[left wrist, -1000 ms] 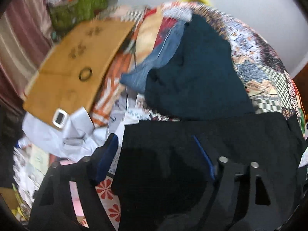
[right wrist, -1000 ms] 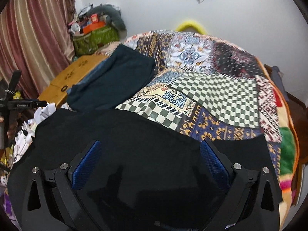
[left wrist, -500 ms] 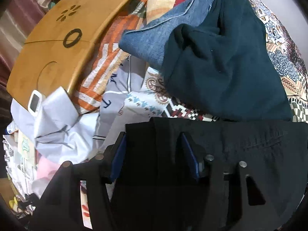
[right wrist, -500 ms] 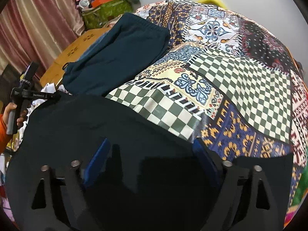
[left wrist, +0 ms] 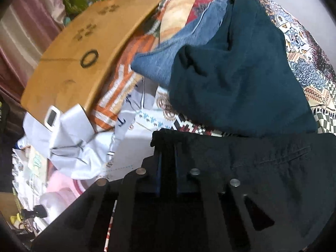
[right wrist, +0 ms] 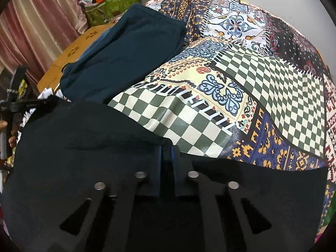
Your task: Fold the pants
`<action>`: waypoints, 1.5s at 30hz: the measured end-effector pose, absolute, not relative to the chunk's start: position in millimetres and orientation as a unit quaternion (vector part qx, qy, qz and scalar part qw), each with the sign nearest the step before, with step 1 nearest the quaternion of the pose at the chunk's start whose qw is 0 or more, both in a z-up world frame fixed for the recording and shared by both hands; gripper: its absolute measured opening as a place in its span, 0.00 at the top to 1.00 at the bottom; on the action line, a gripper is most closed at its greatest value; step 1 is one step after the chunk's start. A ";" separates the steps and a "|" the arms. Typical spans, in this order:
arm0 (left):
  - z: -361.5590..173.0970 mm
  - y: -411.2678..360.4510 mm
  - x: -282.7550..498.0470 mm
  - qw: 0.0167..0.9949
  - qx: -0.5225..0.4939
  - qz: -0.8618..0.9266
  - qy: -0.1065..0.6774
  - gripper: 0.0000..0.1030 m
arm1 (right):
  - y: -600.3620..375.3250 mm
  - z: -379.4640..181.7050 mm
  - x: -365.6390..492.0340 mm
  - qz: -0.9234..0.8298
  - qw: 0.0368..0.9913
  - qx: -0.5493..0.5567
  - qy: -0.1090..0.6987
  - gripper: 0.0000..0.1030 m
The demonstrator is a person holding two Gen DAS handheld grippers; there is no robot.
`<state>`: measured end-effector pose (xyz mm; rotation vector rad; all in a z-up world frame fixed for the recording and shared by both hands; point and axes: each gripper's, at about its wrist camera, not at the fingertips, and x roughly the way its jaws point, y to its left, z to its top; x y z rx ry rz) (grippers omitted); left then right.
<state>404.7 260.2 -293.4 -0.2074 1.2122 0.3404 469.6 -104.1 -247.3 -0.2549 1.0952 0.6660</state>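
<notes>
Black pants [left wrist: 262, 163] lie spread across a patchwork bedspread [right wrist: 262, 79]; they also fill the lower part of the right wrist view [right wrist: 84, 157]. My left gripper [left wrist: 167, 147] is shut on the pants' far left corner. My right gripper [right wrist: 167, 150] is shut on the pants' far edge near the middle, where the cloth bunches into a small ridge. The left gripper also shows at the left edge of the right wrist view [right wrist: 42, 104], held by a hand.
A folded dark teal garment [left wrist: 241, 73] lies on blue jeans [left wrist: 178, 48] just beyond the pants. A wooden lap table [left wrist: 84, 52] and white clothes [left wrist: 69, 138] sit at the left. Curtains [right wrist: 31, 21] and a green bag [right wrist: 111, 6] stand behind.
Both grippers went from wide open to shut on the black pants' far edge. Both dropped lower and closer to the cloth.
</notes>
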 end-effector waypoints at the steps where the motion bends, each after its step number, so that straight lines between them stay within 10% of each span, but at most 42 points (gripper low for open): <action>1: -287.2 259.3 404.0 0.808 -0.092 0.162 0.558 0.91 | -102.2 -244.9 468.0 0.311 0.794 -0.126 0.506 0.95; 16: -152.1 259.1 372.7 0.882 -0.075 0.157 0.437 0.92 | -117.9 -137.6 438.0 0.282 0.870 -0.115 0.387 0.96; 45: -178.6 237.9 171.4 0.871 -0.078 0.129 0.467 0.98 | -167.6 -163.3 247.9 0.331 0.847 -0.078 0.408 0.96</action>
